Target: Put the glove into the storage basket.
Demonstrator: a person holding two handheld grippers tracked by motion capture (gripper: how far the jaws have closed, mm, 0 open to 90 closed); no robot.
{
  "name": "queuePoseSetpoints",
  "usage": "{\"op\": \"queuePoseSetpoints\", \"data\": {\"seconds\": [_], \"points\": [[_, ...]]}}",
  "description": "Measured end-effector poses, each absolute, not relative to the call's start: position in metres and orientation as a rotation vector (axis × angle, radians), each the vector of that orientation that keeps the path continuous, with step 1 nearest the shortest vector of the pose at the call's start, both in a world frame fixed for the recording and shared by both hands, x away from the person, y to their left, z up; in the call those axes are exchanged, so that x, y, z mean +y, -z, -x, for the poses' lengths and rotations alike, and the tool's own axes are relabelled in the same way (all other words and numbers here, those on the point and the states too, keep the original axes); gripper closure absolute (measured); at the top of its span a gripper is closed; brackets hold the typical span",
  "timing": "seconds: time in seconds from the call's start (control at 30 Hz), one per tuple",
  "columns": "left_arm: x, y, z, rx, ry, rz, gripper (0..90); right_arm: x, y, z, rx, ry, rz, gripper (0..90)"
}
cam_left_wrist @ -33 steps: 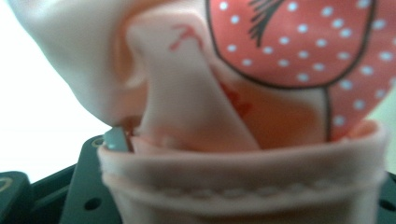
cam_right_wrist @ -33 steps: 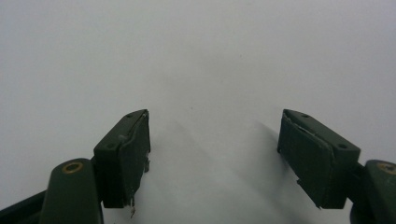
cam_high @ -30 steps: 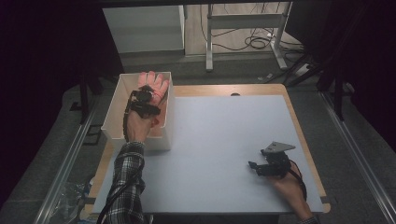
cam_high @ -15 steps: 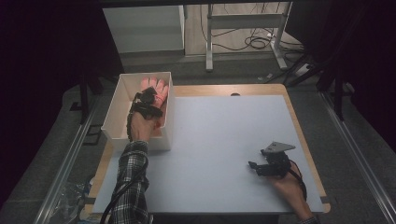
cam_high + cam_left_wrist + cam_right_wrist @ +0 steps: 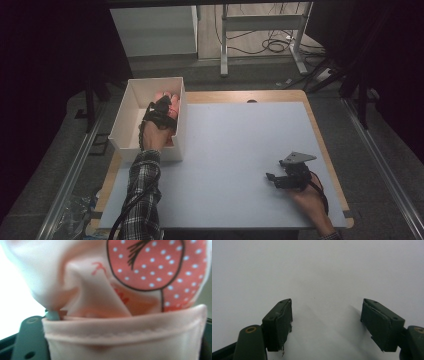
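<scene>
Pink cloth (image 5: 105, 315), peach-toned with a red white-dotted print and dark line drawing, lying inside white box (image 5: 125, 117) at the table's far-left corner. In the left gripper view, hemmed fold of the cloth draped right across the camera front, between the two dark jaws; one jaw visible at lower left, a sliver of the other at the right edge. Jaws standing apart with the cloth between them; firm clamping on the cloth not confirmable, so state of that gripper: cannot tell.

Left gripper (image 5: 161, 111) reached down into the box, over the cloth, nose toward the box's far end. Left hand (image 5: 152, 137) wrapped round the gripper body, wrist at the box's near wall. Plaid sleeve (image 5: 142, 200) extended straight from the table's near edge toward the box, forearm nearly in line with the box's long axis. Black cable trailing along the sleeve.

Right gripper (image 5: 272, 179) held low near the table's near-right corner, well apart from the box, pointing toward the left edge. Grey three-cornered plate on top. Right hand (image 5: 307, 192) gripping from behind, forearm entering from the near edge. In the right gripper view, jaws spread wide, nothing between them, bare table surface (image 5: 319, 272) beneath.

Table (image 5: 240, 150): pale blue-grey top with wooden rim.
</scene>
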State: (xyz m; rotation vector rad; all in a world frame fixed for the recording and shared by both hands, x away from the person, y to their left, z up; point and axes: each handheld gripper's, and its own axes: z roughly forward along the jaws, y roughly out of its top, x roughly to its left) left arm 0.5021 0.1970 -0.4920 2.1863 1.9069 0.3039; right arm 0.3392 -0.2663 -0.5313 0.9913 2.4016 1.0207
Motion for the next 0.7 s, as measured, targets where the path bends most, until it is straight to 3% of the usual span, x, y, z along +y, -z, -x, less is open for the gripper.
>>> {"op": "queuePoseSetpoints", "data": {"seconds": [0.4,0.7], "points": [[0.202,0.486,-0.498,1.914,-0.267,-2.131,6.3,-0.266,0.531,-0.339,2.402,-1.02,-0.99,25.7],[0.205,0.473,-0.488,1.845,-0.299,-2.112,4.4,-0.266,0.531,-0.339,2.402,-1.02,-0.99,25.7]]}}
